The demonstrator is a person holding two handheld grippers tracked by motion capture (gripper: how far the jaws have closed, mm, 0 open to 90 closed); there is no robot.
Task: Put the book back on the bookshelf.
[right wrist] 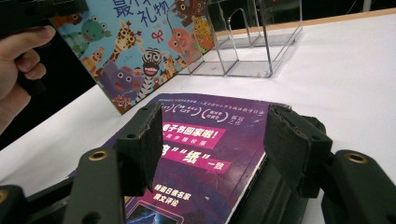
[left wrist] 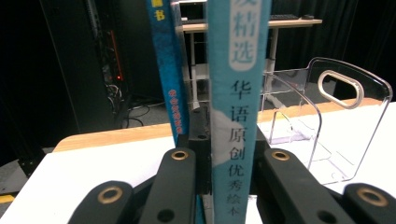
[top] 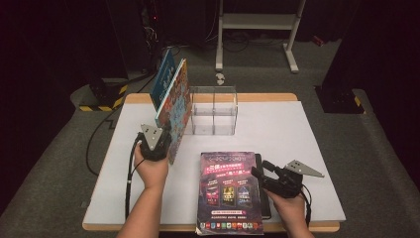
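Observation:
My left gripper (top: 166,138) is shut on the spine of a picture book (top: 176,106) with cartoon animals on its cover, holding it upright and tilted over the table's left side. In the left gripper view the pale blue spine (left wrist: 238,93) sits clamped between the jaws. A second blue book (left wrist: 168,70) stands just beyond it; whether it is held too I cannot tell. A purple book (top: 229,191) lies flat at the front edge on a black one (top: 265,203). My right gripper (top: 258,172) hovers open over the purple cover's (right wrist: 210,140) right edge.
A clear acrylic book stand (top: 213,111) with dividers sits at the back middle of the white table (top: 287,134). A white metal rack (top: 257,22) stands on the dark floor beyond. Cables trail off the table's left side.

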